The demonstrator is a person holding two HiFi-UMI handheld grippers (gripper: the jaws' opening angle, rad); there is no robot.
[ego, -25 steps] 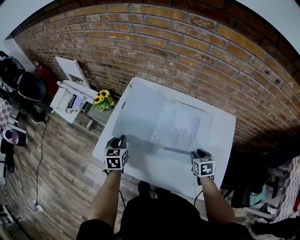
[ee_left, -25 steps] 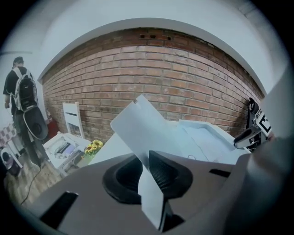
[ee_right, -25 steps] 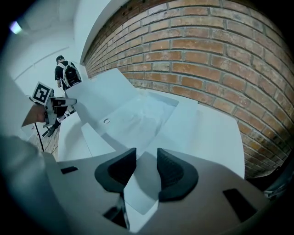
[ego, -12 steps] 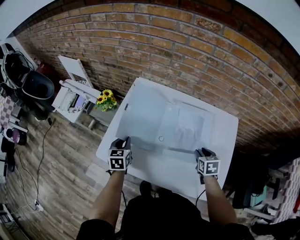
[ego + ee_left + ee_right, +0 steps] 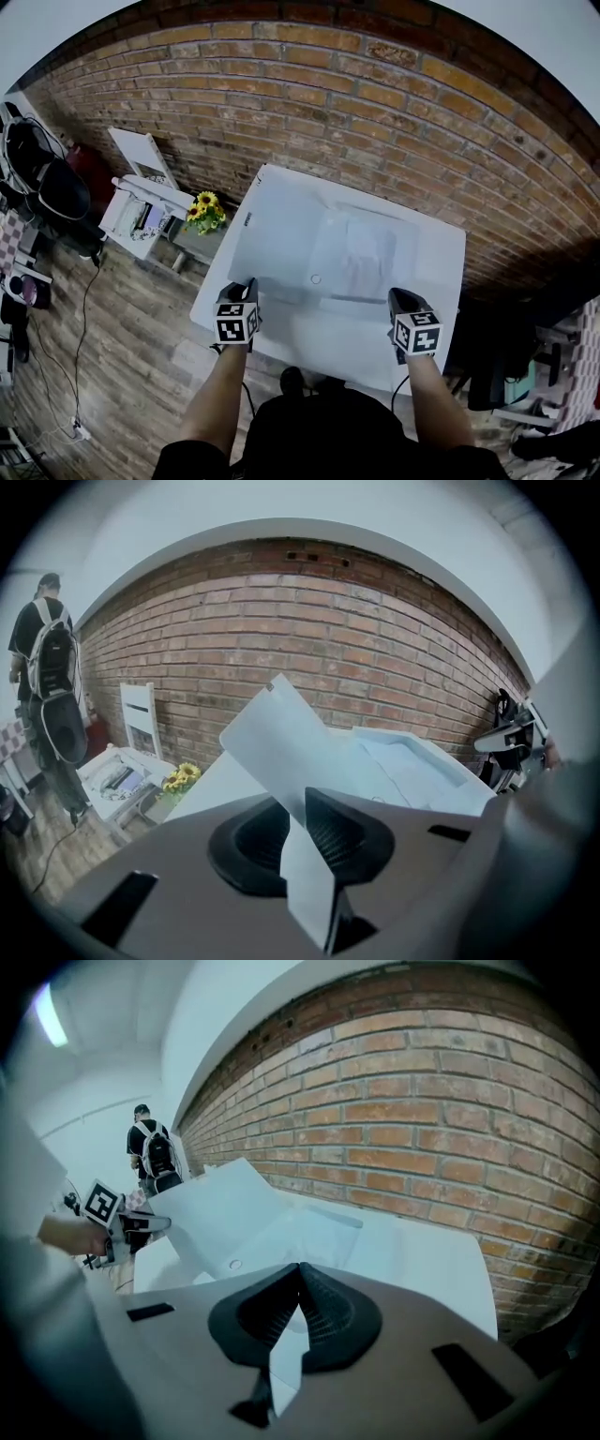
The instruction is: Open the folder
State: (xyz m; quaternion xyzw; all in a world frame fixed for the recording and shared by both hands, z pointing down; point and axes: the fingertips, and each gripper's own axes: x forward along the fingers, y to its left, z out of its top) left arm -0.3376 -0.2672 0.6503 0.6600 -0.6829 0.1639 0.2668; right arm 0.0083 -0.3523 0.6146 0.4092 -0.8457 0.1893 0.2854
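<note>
A translucent white folder point(image 5: 361, 248) lies on the white table point(image 5: 441, 309). Its cover point(image 5: 272, 234) is lifted at the left, with a round snap point(image 5: 316, 278) near its edge. My left gripper point(image 5: 248, 286) is shut on the cover's near corner. In the left gripper view the sheet point(image 5: 272, 733) passes between the pads of that gripper point(image 5: 302, 803). My right gripper point(image 5: 398, 298) hovers by the folder's near right corner. In the right gripper view its jaws point(image 5: 298, 1274) meet with no thing seen between the pads, and the open folder point(image 5: 281, 1227) lies ahead.
A brick wall point(image 5: 375, 103) stands behind the table. At the left are yellow flowers point(image 5: 204, 208), a white cart point(image 5: 141, 211) and a dark chair point(image 5: 56, 187) on the wood floor. A person with a backpack point(image 5: 47, 686) stands far left.
My right gripper has risen off the folder's near edge and its jaws have gone from open to shut. My left gripper still holds the raised cover in the same place.
</note>
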